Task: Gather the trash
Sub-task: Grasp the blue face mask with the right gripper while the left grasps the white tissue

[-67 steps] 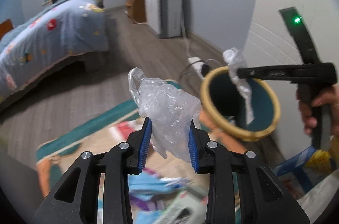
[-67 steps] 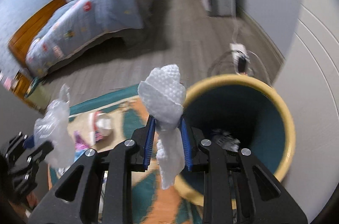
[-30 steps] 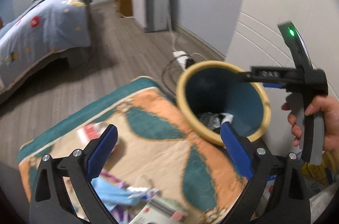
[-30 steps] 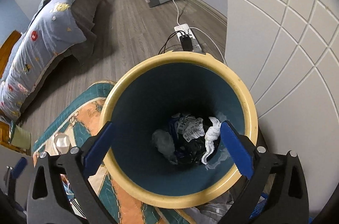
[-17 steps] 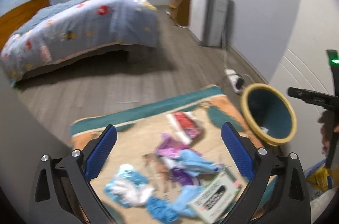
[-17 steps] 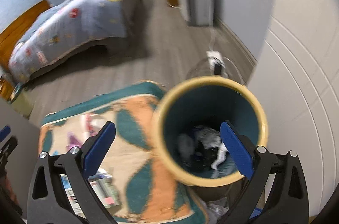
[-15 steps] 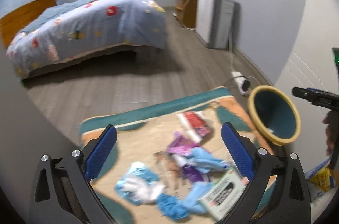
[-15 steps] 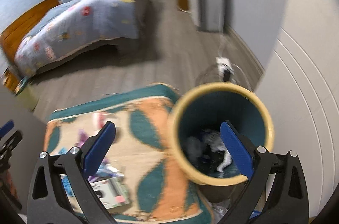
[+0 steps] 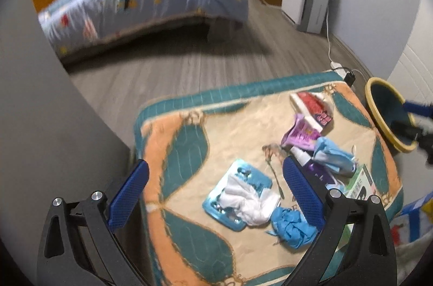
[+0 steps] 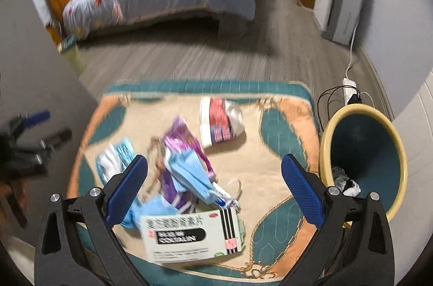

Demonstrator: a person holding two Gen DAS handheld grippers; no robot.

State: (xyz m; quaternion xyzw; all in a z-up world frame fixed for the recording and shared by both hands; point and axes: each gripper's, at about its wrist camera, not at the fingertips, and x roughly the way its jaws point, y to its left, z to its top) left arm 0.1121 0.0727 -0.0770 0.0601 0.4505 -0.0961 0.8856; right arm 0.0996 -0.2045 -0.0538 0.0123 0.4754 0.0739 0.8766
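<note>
The left gripper hangs with its blue-padded fingers spread wide and nothing between them, tilted downward. The right gripper is likewise wide apart and empty, also angled down. In each wrist view the other gripper shows at the edge, left at far left, right at far right.
</note>
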